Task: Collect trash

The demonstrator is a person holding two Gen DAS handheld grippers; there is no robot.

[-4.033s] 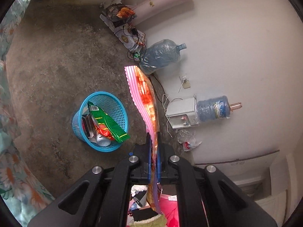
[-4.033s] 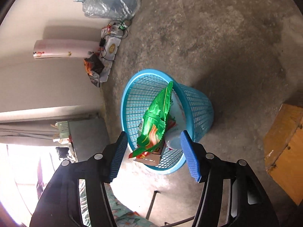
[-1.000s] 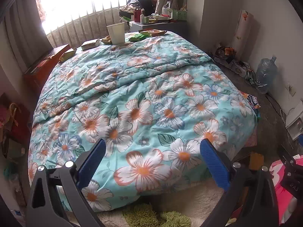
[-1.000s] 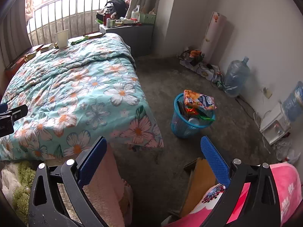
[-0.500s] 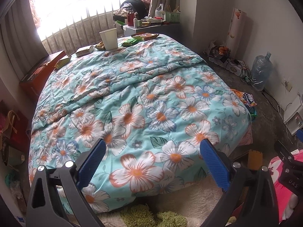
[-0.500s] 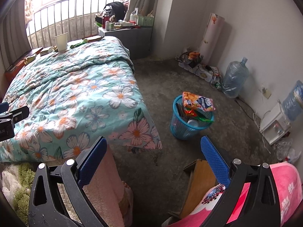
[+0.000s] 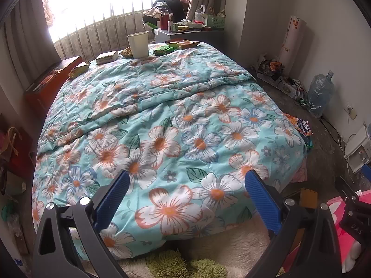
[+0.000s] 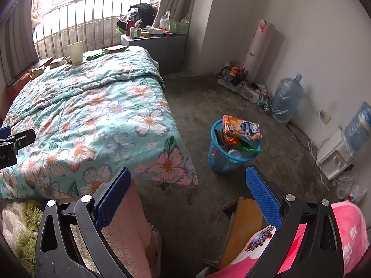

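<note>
Both grippers are held above the foot of the bed, and each carries nothing: the left gripper (image 7: 186,197) has its jaws spread wide over the floral quilt (image 7: 162,120), and the right gripper (image 8: 187,195) has its jaws spread just as wide over the bare floor (image 8: 208,102) beside the bed. One blue mesh basket (image 8: 222,159) stands on the floor just off the bed's near corner, and it is filled past its rim: an orange-and-blue snack bag (image 8: 242,127) lies across the top, a green wrapper (image 8: 249,147) sticks out beneath it, and other items under those cannot be told apart. From the left wrist view only that snack bag's end (image 7: 301,125) shows past the quilt's right edge. At the far end of the bed, by the window rail, one white paper cup (image 7: 138,44) stands upright, with five loose pieces of trash around it: to its right a green packet (image 7: 165,50) and a yellow-brown packet (image 7: 183,44), just to its left a crumpled wrapper (image 7: 126,52), then a flat pale box (image 7: 107,57), then a yellow packet (image 7: 78,69) at the left edge. Two water jugs are in sight along the right wall: one clear jug (image 8: 287,100) on the floor, and one blue-labelled jug (image 8: 358,127) resting on a white dispenser (image 8: 335,156).
</note>
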